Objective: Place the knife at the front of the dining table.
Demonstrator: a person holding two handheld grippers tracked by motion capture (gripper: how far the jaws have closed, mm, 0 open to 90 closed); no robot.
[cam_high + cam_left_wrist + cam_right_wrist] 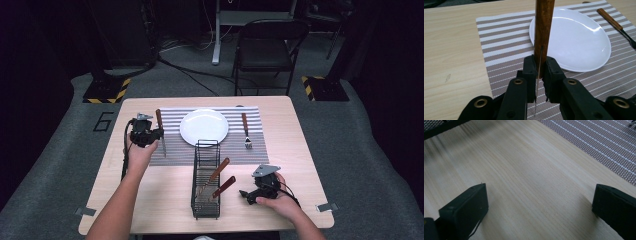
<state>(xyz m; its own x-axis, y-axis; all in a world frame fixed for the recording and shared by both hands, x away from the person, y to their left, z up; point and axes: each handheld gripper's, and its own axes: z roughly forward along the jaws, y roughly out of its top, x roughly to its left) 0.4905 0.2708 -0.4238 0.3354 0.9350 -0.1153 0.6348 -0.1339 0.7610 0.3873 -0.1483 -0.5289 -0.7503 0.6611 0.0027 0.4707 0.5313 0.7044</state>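
So the counter (pixel 165 200) is a light wood top with rounded corners, sitting on grey carpet. Across the far half there's a striped placemat (pixel 255 150) lying flat, and on it a white plate (pixel 204 127) roughly in the middle, with a wooden-handled fork (pixel 246 131) just to the right of the plate, tines pointing toward the near edge. In front of the mat, about centre, a black wire rack (pixel 206 186) stands right on the wood, its far end overlapping the mat's near edge. Small bits of tape (pixel 326 207) sit at the near corners.
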